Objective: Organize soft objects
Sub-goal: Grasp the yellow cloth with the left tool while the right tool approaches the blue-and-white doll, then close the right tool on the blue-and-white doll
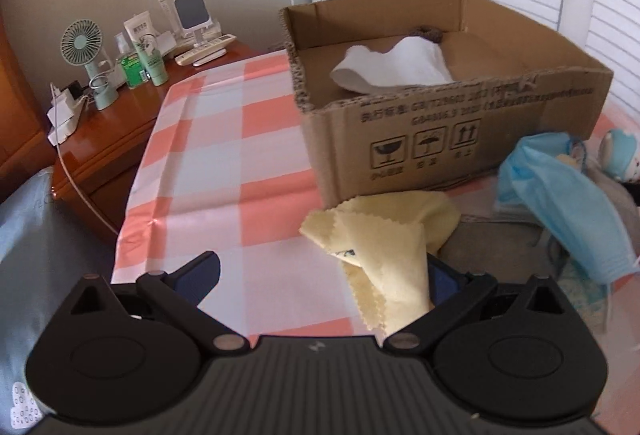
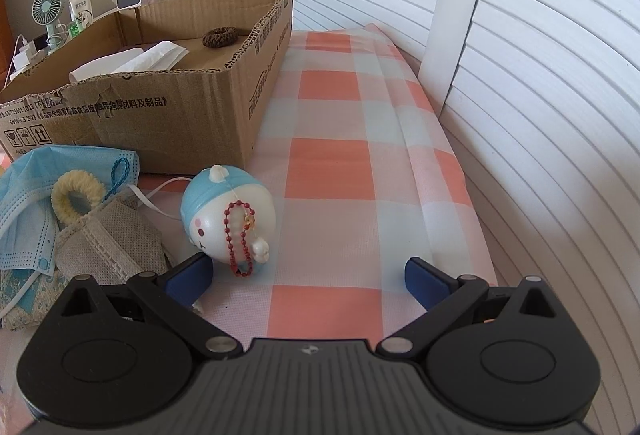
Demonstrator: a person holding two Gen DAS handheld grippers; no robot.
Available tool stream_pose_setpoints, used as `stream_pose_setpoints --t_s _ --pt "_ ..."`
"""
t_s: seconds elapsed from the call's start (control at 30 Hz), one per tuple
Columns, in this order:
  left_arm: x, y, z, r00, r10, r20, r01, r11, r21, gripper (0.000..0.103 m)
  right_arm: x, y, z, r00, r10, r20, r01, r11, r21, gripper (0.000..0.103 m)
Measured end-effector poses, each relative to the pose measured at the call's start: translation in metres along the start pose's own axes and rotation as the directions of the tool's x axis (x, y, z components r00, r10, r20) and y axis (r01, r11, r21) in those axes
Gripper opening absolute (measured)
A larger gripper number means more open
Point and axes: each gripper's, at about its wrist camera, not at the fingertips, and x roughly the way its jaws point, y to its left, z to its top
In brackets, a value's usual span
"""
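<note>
Your left gripper [image 1: 320, 275] has wide jaws; the limp pale-yellow pinked-edge cloth [image 1: 384, 235] drapes over one finger, so pinch a fold. Right gripper [image 2: 310, 277] also wide, empty.

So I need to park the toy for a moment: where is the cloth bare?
Bare checked cloth runs between the cardboard box and the white louvred doors. Crowded by the blue face mask pile.

Surface: checked cloth [image 2: 328, 171] over the worktop.
Ahead-left of right gripper [image 2: 308, 281]: cardboard box [image 2: 160, 123].
Near its left finger: toy [image 2: 228, 211], masks [image 2: 28, 191].
</note>
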Motion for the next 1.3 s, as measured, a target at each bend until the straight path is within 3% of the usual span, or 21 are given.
stream_pose_setpoints --t_s 0.07,0.3,0.5,0.6,0.77,0.83,0.93,1.03,1.2,1.3 --pt "0.003 0.007 -0.002 0.999 0.036 -0.015 -0.035 0.999 0.009 0.102 0.0 0.0 0.0 1.0 -0.001 0.002 0.001 1.0 0.001 0.103" --pt "0.012 0.015 -0.003 0.997 -0.081 -0.018 0.081 0.997 -0.007 0.102 -0.002 0.001 -0.004 1.0 0.013 0.013 -0.013 1.0 -0.016 0.103" --pt "0.025 0.012 0.003 0.989 -0.145 0.03 0.146 0.989 -0.013 0.101 -0.004 0.003 -0.006 0.999 0.027 0.02 -0.026 0.999 -0.032 0.103" --pt "0.027 0.009 0.006 0.987 -0.154 0.035 0.155 0.988 -0.01 0.091 -0.005 0.004 -0.006 0.999 0.03 0.023 -0.029 0.999 -0.037 0.103" --pt "0.017 0.004 0.006 0.985 -0.17 0.042 0.17 0.985 0.002 0.053 -0.006 0.005 -0.008 0.999 0.034 0.031 -0.032 0.998 -0.051 0.103" --pt "0.014 0.002 0.005 0.985 -0.17 0.041 0.17 0.985 0.0 0.043 -0.008 0.007 -0.009 0.999 0.033 0.037 -0.031 0.997 -0.069 0.103" --pt "0.01 0.0 0.005 0.984 -0.171 0.04 0.171 0.985 0.001 0.037 -0.013 0.014 -0.012 0.997 0.051 0.051 -0.045 0.992 -0.121 0.102" --pt "0.009 -0.001 0.005 0.984 -0.173 0.041 0.173 0.985 -0.003 0.036 -0.02 0.022 -0.013 0.994 0.073 0.08 -0.058 0.983 -0.173 0.089" --pt "0.006 -0.004 0.003 0.985 -0.17 0.039 0.17 0.985 -0.003 0.037 -0.025 0.032 -0.011 0.987 0.119 0.109 -0.093 0.971 -0.222 0.076" --pt "0.005 -0.003 0.002 0.986 -0.161 0.039 0.162 0.987 -0.012 0.043 -0.024 0.038 -0.009 0.985 0.128 0.112 -0.097 0.963 -0.251 0.071"
